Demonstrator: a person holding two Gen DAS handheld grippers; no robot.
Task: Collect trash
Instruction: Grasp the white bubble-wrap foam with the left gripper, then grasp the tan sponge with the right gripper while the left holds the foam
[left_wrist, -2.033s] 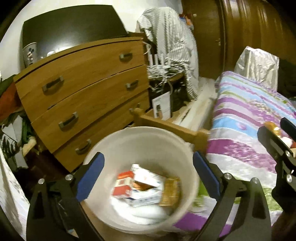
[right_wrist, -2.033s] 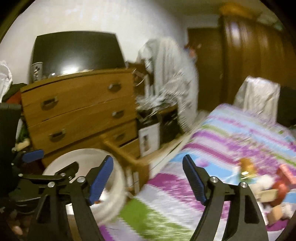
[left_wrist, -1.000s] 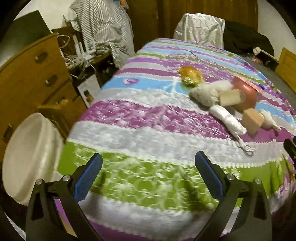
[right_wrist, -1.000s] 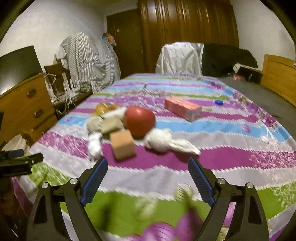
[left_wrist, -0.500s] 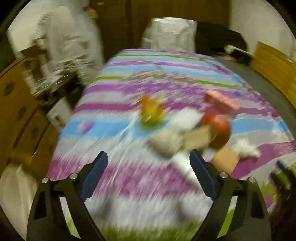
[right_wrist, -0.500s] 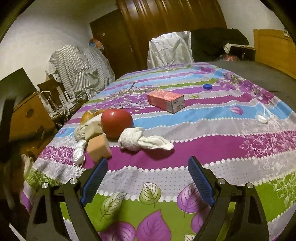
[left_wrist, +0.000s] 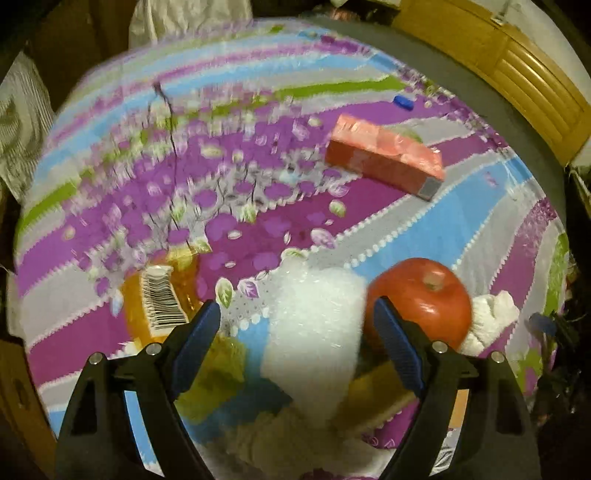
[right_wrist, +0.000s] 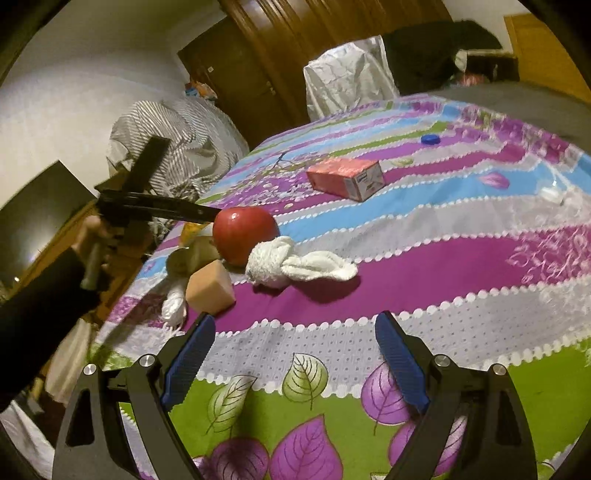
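Swung away from the white bucket of two seconds ago, the left gripper (left_wrist: 295, 332) now points down over the trash pile on the bedspread (left_wrist: 258, 192), jaws spread and gripping nothing, a white bubble-wrap wad (left_wrist: 314, 325) between them. Just right sits a red apple (left_wrist: 424, 295), left an orange wrapper (left_wrist: 159, 302), farther off a pink box (left_wrist: 384, 158). The right gripper (right_wrist: 295, 362) hangs released over bare bedspread.
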